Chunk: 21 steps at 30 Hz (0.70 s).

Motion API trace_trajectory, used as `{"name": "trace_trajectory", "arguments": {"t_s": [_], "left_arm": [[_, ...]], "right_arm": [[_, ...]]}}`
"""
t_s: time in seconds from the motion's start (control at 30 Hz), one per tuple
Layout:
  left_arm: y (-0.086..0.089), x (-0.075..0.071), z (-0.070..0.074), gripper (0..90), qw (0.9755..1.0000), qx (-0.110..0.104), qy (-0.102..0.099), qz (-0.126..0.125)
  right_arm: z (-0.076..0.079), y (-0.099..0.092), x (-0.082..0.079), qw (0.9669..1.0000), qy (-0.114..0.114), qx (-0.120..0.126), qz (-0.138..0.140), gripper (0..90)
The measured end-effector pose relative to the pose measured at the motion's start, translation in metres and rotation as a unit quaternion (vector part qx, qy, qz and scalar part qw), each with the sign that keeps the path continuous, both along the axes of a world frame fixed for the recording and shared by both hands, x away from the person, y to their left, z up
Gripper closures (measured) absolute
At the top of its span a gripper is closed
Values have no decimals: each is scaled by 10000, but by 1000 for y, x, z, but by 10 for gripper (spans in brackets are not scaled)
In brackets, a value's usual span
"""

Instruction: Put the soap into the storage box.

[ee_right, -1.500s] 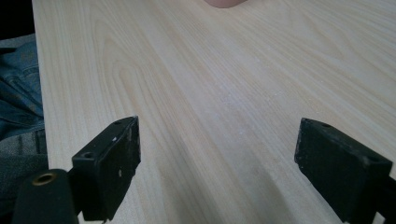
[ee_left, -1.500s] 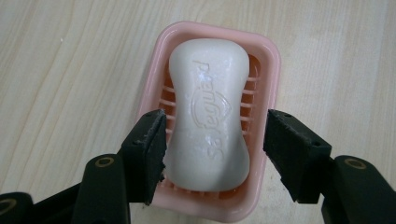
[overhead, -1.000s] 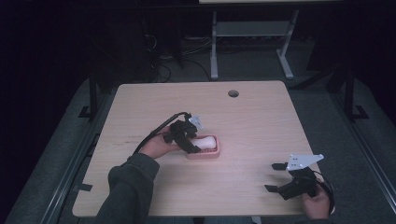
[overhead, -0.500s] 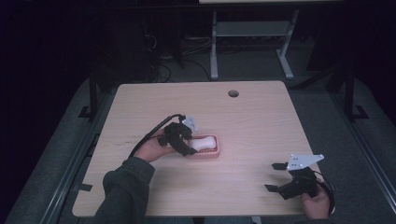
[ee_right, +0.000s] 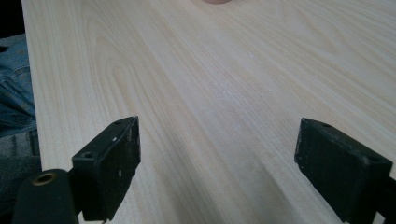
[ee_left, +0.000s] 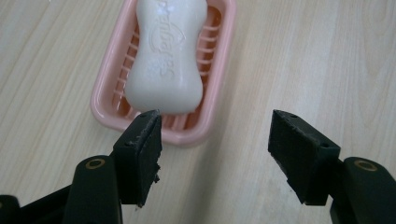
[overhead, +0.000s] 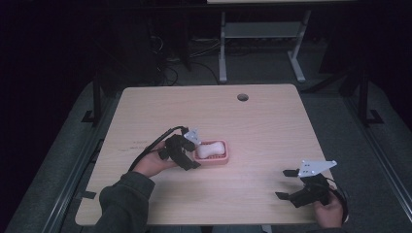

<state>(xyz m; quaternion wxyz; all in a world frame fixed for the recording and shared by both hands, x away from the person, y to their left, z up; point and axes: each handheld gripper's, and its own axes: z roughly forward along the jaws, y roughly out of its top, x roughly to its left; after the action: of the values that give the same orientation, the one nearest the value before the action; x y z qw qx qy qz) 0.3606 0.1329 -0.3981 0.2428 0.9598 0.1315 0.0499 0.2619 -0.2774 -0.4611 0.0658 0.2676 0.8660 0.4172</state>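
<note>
A white bar of soap lies in a pink ribbed soap dish near the middle of the wooden table. My left gripper sits just off the dish's left end, open. Its jaws have just been opening, and only bare table shows between them. One pad stands in front of the dish's near rim in the left gripper view. My right gripper rests open near the table's front right, with bare wood between its jaws.
A round cable hole sits near the table's far edge. Dark floor and a grey desk frame lie beyond. Blue cloth shows past the table edge in the right gripper view.
My left gripper has drawn back from the soap toward the left and the front edge. Soap and dish stay put. The right gripper has not moved.
</note>
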Motion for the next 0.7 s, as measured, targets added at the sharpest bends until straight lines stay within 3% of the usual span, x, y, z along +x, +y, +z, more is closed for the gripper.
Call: {"name": "trace_trajectory", "arguments": {"t_s": [0.5, 0.7], "left_arm": [[22, -25, -5, 330, 10000, 17, -57, 29], [41, -52, -13, 326, 9999, -106, -83, 71]], "right_arm": [[-1, 1, 0, 10000, 33, -47, 8, 141], [-1, 1, -1, 10000, 57, -76, 3, 141]]}}
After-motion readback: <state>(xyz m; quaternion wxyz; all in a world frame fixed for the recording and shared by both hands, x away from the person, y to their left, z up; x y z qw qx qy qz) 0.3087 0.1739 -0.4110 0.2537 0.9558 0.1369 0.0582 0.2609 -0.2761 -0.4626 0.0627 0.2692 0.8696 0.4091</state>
